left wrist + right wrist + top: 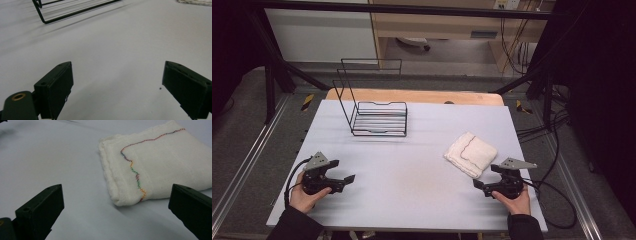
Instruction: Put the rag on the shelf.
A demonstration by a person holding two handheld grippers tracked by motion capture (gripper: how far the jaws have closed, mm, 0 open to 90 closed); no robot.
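On the pale grey table, toward the right and just ahead of the right gripper: a folded white cloth, lying flat, a wavy line of multicoloured stitching across its top. Seen close in the right gripper view, its folded corner between the two black jaws but farther off, untouched. Jaws spread wide there, nothing between them but bare tabletop.

At the near left, held low in a hand: the left gripper, jaws likewise wide apart and empty (same in its own view, over plain table surface).

Toward the far left of the table, well apart from the cloth: a black wire rack, upright back frame and a ribbed floor, its near edge visible in the left gripper view. Cables trailing off the right edge.
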